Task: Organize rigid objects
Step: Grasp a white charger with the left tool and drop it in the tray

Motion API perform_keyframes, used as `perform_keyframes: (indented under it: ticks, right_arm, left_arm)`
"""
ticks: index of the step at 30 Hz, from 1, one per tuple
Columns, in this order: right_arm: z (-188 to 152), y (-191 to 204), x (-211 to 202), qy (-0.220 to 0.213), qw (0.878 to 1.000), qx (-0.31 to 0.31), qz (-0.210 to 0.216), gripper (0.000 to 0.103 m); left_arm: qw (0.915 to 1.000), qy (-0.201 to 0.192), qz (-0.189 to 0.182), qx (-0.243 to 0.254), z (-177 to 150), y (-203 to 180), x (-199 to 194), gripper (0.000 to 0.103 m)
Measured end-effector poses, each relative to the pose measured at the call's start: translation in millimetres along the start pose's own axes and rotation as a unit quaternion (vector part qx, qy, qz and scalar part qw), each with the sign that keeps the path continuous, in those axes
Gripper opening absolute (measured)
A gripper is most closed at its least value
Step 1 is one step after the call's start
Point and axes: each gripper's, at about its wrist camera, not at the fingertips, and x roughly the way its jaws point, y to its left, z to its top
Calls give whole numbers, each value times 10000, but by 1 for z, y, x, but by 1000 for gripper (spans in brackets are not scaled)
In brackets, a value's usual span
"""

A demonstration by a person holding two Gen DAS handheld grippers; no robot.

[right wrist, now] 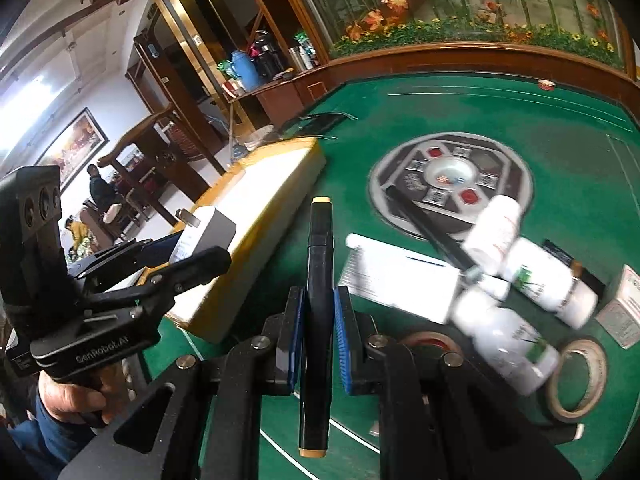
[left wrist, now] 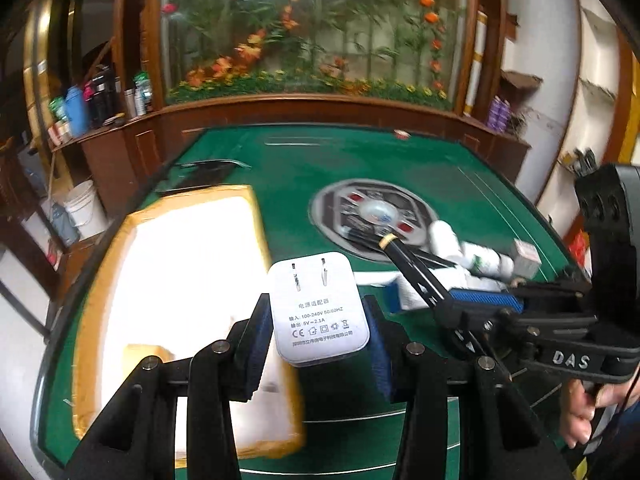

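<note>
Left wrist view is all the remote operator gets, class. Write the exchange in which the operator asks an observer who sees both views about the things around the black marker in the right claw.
Operator: Does anything lie by the white plastic bottles that my frame cuts off?
Observer: Yes. A beige roll of tape lies flat on the green felt table, just beside them.
Operator: I see one tan cap on the black marker. What about its other end?
Observer: The right claw is shut on the marker's middle. The end nearest that camera has a second tan cap.
</note>
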Motion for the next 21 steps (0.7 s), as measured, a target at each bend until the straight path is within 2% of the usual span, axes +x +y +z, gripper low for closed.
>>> perform_keyframes:
  ticks: [6, 10, 15, 21]
  right_arm:
    - [13, 38, 21, 39, 9995, -194, 230, 15]
    - [24, 66, 43, 110, 9989, -300, 358, 15]
    - [33, 94, 79, 283, 9987, -299, 299, 15]
    - [33, 102, 120, 543, 9984, -77, 112, 14]
  left_arm:
    - [9977, 14, 368, -562, -7, 55, 3, 47]
    - [9949, 156, 479, -874, -16, 83, 16, 47]
    - [9926, 317, 556, -1027, -28, 96, 29, 47]
    - [9929, 332, 669, -923, -33, 97, 34, 46]
